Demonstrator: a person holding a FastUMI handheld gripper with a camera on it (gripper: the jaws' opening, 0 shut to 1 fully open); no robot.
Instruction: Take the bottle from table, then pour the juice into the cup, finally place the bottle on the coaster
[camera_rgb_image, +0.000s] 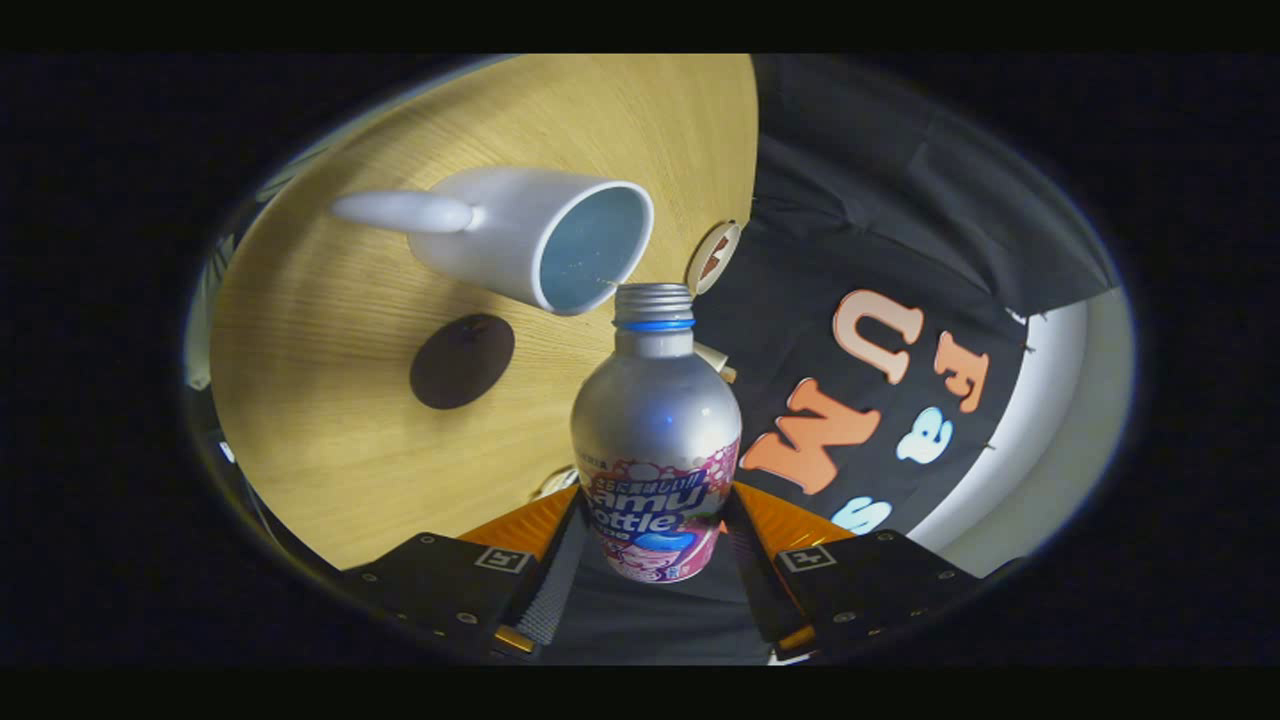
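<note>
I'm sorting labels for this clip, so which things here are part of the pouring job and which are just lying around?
Part of the job:
bottle, clamped between the jaws
white cup, beyond the bottle's mouth
dark coaster, on the wooden table

Lying about:
small round disc at the table's edge

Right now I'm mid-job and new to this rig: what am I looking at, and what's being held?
The picture comes from a fisheye camera riding on a hand-held two-finger gripper, looking forward along its jaws. The view is rolled sideways because the gripper is tipped to pour. The jaws are shut on a silver drink bottle, its open mouth aimed at the rim of a white mug. The mug stands on a round wooden table, with a dark round coaster beside it.
</note>
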